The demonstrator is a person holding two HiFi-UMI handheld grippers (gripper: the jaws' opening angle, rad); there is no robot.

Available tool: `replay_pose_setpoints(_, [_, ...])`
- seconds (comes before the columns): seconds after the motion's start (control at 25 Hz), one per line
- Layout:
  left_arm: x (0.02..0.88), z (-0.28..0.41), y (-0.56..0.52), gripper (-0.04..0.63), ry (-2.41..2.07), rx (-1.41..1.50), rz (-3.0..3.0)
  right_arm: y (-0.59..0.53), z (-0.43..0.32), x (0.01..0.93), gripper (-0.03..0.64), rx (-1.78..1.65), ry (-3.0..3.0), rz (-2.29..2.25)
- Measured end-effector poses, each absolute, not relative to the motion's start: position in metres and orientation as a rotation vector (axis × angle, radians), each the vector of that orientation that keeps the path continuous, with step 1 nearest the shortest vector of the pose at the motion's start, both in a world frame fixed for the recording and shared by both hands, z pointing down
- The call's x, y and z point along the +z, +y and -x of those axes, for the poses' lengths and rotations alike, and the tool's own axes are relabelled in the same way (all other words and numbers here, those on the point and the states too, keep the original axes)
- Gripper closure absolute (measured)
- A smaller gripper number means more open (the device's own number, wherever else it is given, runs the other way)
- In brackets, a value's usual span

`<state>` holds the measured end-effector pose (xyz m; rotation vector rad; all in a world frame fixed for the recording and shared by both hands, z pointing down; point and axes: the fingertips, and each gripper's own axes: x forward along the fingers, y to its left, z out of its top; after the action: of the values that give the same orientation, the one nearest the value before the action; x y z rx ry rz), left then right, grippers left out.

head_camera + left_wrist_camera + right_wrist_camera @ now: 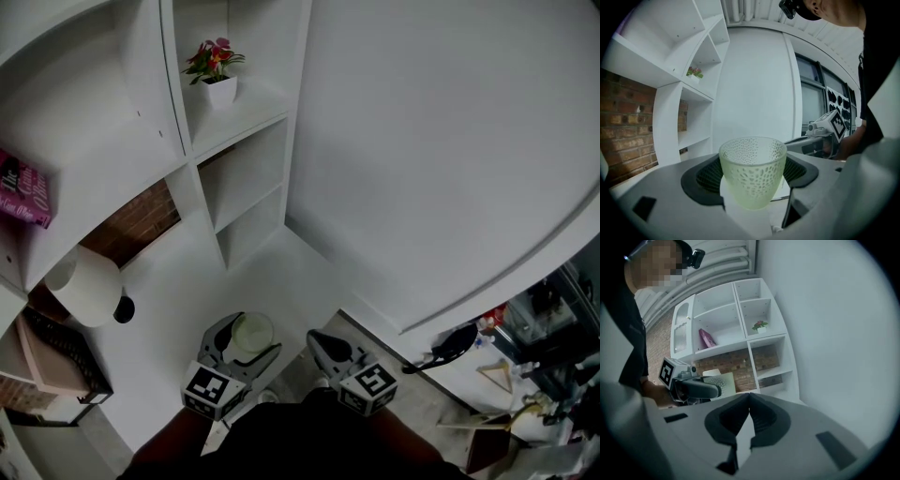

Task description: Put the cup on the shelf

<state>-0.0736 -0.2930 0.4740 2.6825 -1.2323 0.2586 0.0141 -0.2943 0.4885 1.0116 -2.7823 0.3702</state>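
Near the white shelf point(236, 116), left gripper point(246, 345) holds a dimpled pale-green cup point(752, 176).

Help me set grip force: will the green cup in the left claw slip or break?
Likely rigid, material unclear: the cup looks undeformed in the left claw. Its dimpled wall probably aids grip, though its tapered sides might slide.

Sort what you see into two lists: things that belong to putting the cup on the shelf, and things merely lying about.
Belongs to the job:
- pale green dimpled cup, clamped in the left gripper
- white shelf unit

Lying about:
- potted flowers and magenta book on the shelves
- wire basket
- right gripper, shut and empty
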Motion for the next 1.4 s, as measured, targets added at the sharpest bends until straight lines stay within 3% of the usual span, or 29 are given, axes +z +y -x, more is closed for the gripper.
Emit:
replay_pose_setpoints(0.8, [0.49,0.115,-0.402,0.215,-1.546,0.307,-2.492,-0.39,-0.022,0.473,0.611,0.342,-2.845,-0.887])
replay_pose_setpoints(1.4, [0.452,0.089,-0.516,0.215,-1.66,0.221,-2.496,-0.44,-0.048,0.477,0.611,0.37,-2.871,-0.824])
